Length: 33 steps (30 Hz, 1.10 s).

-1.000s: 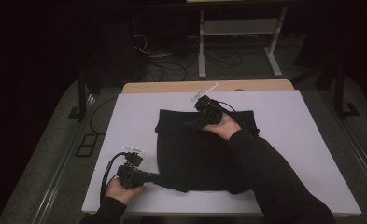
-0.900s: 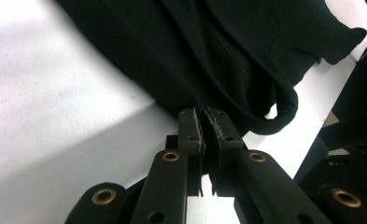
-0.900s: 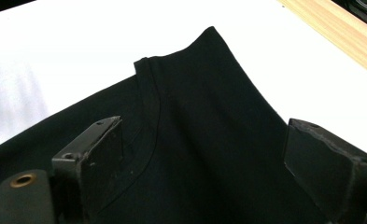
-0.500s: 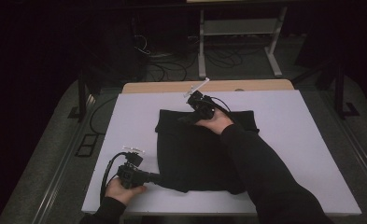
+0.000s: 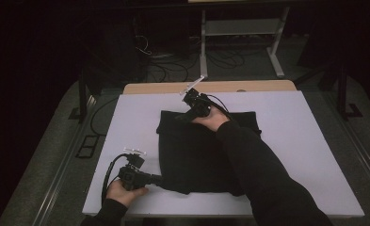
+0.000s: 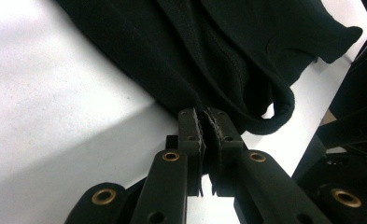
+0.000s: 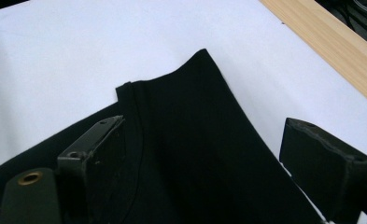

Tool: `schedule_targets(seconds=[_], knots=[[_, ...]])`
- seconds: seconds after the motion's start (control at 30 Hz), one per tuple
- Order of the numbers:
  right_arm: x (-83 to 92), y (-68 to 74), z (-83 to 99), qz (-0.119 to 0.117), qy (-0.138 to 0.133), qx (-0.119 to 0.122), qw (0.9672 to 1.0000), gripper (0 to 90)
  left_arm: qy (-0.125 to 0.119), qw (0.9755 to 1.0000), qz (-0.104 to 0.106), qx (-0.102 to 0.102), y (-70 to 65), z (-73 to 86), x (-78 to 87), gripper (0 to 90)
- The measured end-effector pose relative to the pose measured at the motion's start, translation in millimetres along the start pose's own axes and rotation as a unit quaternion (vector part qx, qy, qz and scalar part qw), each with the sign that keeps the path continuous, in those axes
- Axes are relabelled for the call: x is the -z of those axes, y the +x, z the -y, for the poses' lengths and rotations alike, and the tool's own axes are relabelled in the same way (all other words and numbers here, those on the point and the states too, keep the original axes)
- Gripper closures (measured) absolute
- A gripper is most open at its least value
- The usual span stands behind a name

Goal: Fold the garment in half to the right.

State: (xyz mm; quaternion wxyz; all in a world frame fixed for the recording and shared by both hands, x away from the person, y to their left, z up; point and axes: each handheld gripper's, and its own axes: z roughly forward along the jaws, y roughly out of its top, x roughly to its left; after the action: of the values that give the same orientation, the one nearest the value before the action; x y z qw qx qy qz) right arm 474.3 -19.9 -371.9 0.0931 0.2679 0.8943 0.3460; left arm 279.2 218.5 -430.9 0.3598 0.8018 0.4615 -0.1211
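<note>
On the white bench, a black garment is pinched at its near edge by the left gripper; the right gripper is held wide open over its far corner, nothing gripped. No writing can be read.

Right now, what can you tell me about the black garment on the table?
The black garment is a soft, matte knit with stitched hems, folded into a rough rectangle and lying flat on the white table. Its near left corner is pinched between the shut jaws of the left gripper, with a hemmed fold looping beside them. At the far edge, the right gripper is over a corner of the fabric, jaws open to either side. The person's right sleeve lies across it.
</note>
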Motion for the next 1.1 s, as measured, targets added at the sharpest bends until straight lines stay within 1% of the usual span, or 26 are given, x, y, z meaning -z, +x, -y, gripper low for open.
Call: schedule_targets(seconds=[0.13, 0.23, 0.43, 0.53, 0.63, 0.7, 0.8, 0.97, 1.1], knots=[[-5.8, -0.6, -5.7, -0.003, 0.001, -0.003, 1.0000, 14.1, 0.000, 1.0000, 0.001, 0.000, 0.0, -0.2, 0.1, 83.0], [-10.8, -1.4, -10.4, -0.005, 0.002, 0.002, 1.0000, 14.1, -0.001, 1.0000, 0.001, -0.003, 0.1, -0.3, 0.4, 83.0], [-21.3, 0.0, -20.1, -0.012, 0.002, -0.002, 0.9999, 14.3, -0.001, 1.0000, 0.004, -0.004, 0.4, -0.4, 1.1, 83.0], [-26.2, 0.5, -25.1, -0.014, 0.003, 0.005, 0.9999, 14.6, 0.000, 1.0000, 0.005, -0.004, 0.3, -0.5, 1.0, 83.0], [-30.6, 1.2, -29.4, -0.018, 0.002, 0.003, 0.9998, 14.7, 0.000, 1.0000, 0.005, -0.006, 0.3, -0.7, 0.7, 83.0], [-33.6, 1.6, -31.7, -0.016, 0.003, 0.002, 0.9999, 14.7, -0.001, 1.0000, 0.005, -0.006, 0.2, -0.7, 0.7, 83.0], [-37.9, 1.6, -35.4, -0.018, 0.003, 0.004, 0.9998, 14.7, 0.000, 1.0000, 0.006, -0.007, 0.2, -0.8, 0.7, 83.0], [-42.2, 0.9, -40.9, -0.021, -0.003, -0.003, 0.9998, 15.3, 0.001, 0.9999, 0.010, 0.000, 1.6, -0.3, 0.2, 83.0], [-46.2, -1.6, -43.0, -0.021, -0.001, -0.006, 0.9998, 15.7, 0.000, 0.9999, 0.011, -0.002, 1.1, -0.8, 0.2, 83.0]])
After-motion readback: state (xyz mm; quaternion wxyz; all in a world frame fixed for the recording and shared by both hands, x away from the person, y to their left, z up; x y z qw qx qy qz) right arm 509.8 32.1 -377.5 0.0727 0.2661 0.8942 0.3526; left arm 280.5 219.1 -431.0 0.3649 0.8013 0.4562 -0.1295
